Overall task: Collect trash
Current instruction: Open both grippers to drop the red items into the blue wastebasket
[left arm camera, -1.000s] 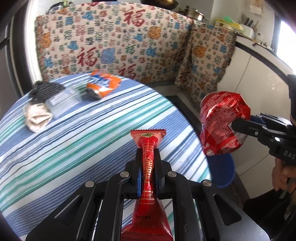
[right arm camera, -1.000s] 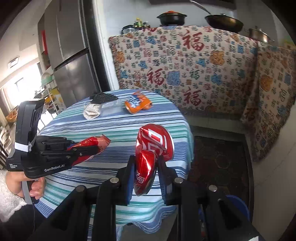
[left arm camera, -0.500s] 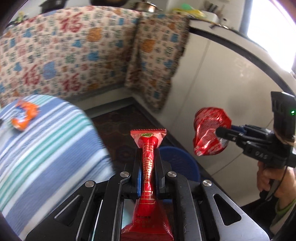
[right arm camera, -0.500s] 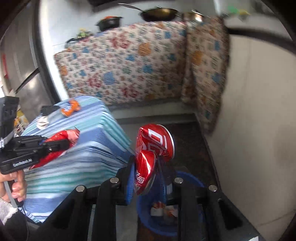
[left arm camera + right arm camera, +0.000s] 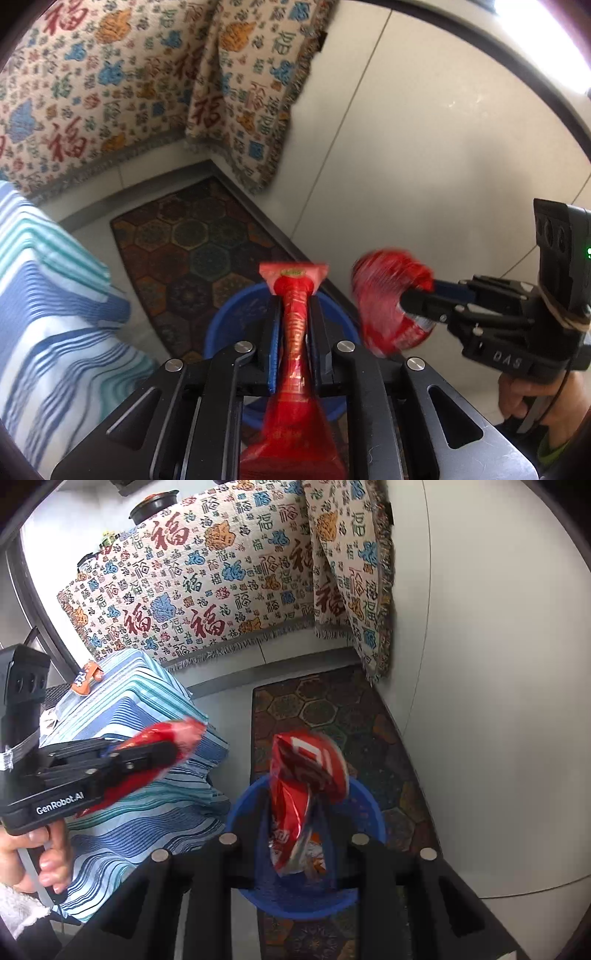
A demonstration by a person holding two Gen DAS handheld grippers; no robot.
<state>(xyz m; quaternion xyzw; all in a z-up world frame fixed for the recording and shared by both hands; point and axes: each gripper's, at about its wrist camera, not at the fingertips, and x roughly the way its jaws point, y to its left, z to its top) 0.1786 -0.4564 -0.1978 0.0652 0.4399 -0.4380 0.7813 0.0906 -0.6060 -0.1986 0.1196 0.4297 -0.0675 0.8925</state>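
My left gripper is shut on a red snack wrapper and holds it above a blue bin on the floor. In the right wrist view the left gripper and its red wrapper hang beside the table. My right gripper has its jaws spread; a crumpled red packet sits blurred between them, over the blue bin. In the left wrist view the right gripper still touches that packet.
A round table with a striped cloth stands left of the bin, with an orange wrapper on it. A patterned mat lies under the bin. A white cabinet wall is close on the right.
Both grippers have swung from the table down over the blue bin. The right gripper's jaws have spread and the red packet is blurred, slipping between them.
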